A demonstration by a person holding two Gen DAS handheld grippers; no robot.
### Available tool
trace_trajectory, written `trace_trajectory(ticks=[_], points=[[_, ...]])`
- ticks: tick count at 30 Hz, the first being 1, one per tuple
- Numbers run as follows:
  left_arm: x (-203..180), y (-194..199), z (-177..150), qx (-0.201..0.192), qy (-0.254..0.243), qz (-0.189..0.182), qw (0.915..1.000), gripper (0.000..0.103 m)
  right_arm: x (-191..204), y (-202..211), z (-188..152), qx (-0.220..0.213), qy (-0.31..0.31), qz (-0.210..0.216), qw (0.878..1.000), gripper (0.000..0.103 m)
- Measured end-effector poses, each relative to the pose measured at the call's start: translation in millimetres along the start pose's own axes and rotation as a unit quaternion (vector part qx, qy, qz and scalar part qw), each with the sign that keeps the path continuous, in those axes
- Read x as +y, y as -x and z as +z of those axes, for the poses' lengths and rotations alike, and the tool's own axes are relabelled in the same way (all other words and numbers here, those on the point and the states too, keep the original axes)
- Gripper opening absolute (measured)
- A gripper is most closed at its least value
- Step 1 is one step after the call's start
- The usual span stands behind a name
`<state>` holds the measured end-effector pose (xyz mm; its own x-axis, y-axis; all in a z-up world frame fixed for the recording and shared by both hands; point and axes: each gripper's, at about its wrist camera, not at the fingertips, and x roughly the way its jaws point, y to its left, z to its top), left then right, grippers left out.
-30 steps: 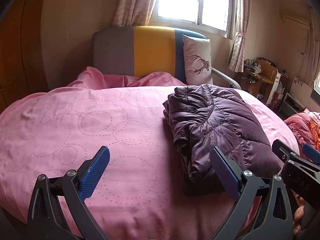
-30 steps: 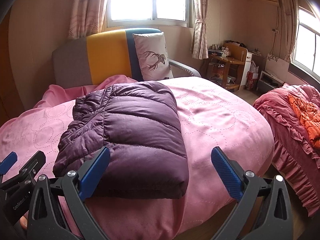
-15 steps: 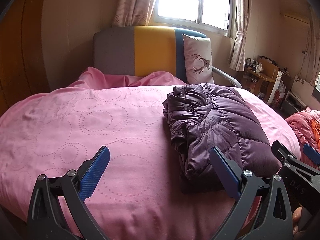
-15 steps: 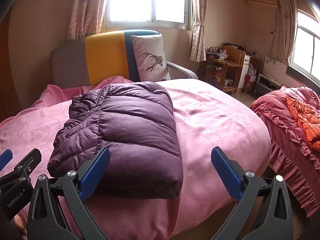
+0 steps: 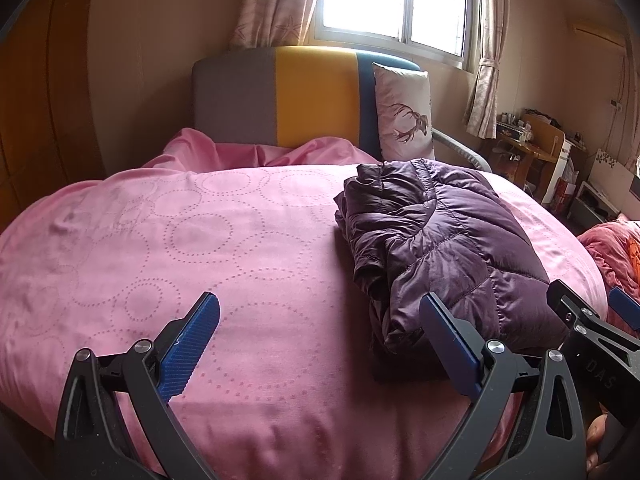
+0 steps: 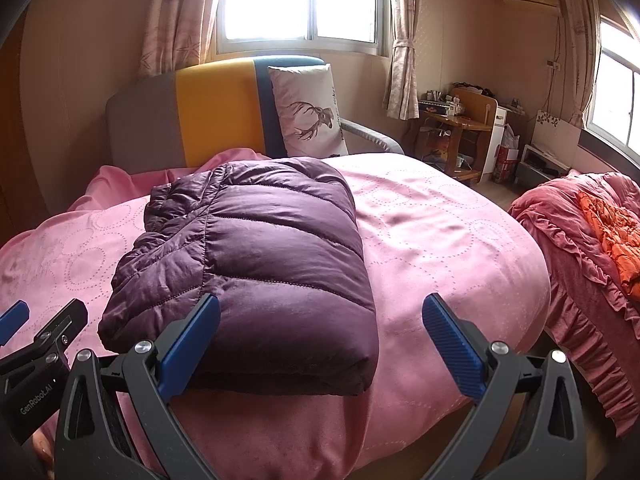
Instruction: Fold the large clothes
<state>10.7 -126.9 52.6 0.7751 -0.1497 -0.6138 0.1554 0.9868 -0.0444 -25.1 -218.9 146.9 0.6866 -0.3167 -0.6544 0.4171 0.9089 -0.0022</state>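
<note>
From the left wrist camera, we see our left gripper [image 5: 320,336] spread wide and holding nothing, above the pink bedspread [image 5: 200,240]. The purple down jacket [image 5: 436,248] lies folded at about two o'clock from it, on the right half of the bed, its bunched, layered edges facing us. The right gripper [image 5: 592,316] shows at four o'clock, near the jacket's near corner.

From the right wrist camera, our right gripper [image 6: 320,336] is likewise released, fingers parted and empty. The jacket [image 6: 260,256] sits at eleven o'clock, just beyond the left fingertip, a puffy rectangle with its smooth folded side towards us. The deer pillow [image 6: 312,116] stands behind it at twelve.

We judge the jacket light, soft and springy, with a slick shell; the fill will likely push any fold open. We would pinch through all layers at the near corners, not the top skin alone.
</note>
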Motion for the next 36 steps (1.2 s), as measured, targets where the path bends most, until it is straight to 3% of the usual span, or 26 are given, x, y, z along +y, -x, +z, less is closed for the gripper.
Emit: trace_trajectory(ticks=[36], points=[[2,9,-1,-0.009,-0.003,0.000,1.0000,0.099,3,-2,1,0.008,0.000,0.015,1.000,0.101]])
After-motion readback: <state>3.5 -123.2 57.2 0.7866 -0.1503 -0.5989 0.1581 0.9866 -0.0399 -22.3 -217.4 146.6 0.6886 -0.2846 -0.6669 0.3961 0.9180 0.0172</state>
